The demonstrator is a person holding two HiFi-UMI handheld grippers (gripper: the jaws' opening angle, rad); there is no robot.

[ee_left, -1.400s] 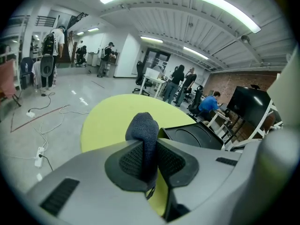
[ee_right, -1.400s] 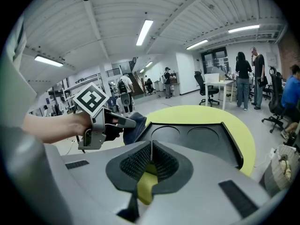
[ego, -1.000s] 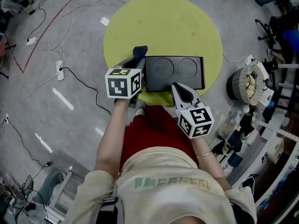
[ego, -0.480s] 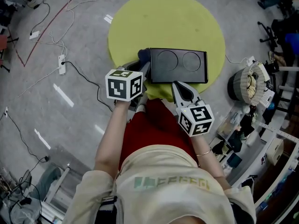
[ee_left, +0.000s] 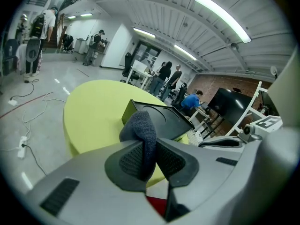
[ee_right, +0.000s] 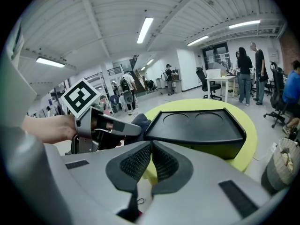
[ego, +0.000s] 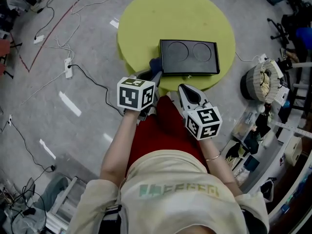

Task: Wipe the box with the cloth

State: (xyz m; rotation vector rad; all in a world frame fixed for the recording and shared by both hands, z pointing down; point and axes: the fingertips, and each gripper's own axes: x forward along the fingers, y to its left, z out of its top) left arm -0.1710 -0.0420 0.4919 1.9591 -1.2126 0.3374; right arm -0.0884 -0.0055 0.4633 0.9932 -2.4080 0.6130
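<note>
Since the dark cloth (ee_left: 140,128) is already pinched in the left hand-held gripper (ee_left: 149,158), the pick-up part can be counted as done, tbh. The jaws are closed right down on a fold of it, and a rounded wad is left poking out past the tips. In the head view that wad is parked at the left near corner of the black box (ego: 189,57), just beside it or maybe brushing it. Actual contact can't be called from any view. The box is sat toward the near edge of the round yellow-green bench (ego: 170,18), a bit right of centre in the upper part of the frame, and two round recesses can be seen moulded into its top.

The right hand-held gripper (ee_right: 150,165) is closed up with nothing in it, pads pressed together. It is held in the middle of the head view, short of the bench edge and apart from the box, so no bracing is being done right now.

Step-wise this is probably the very start of the wiping: the cloth is brought to the box, but no stroke can be made out on the top. As a guess, the wad needs to be lifted onto the top and dragged across toward the right of the frame, over those recesses, with enough pressure that the cloth gets flattened rather than just skimmed. The box might get shoved along the bench, so it should probably be steadied at its right end with the free hand-held gripper.
</note>
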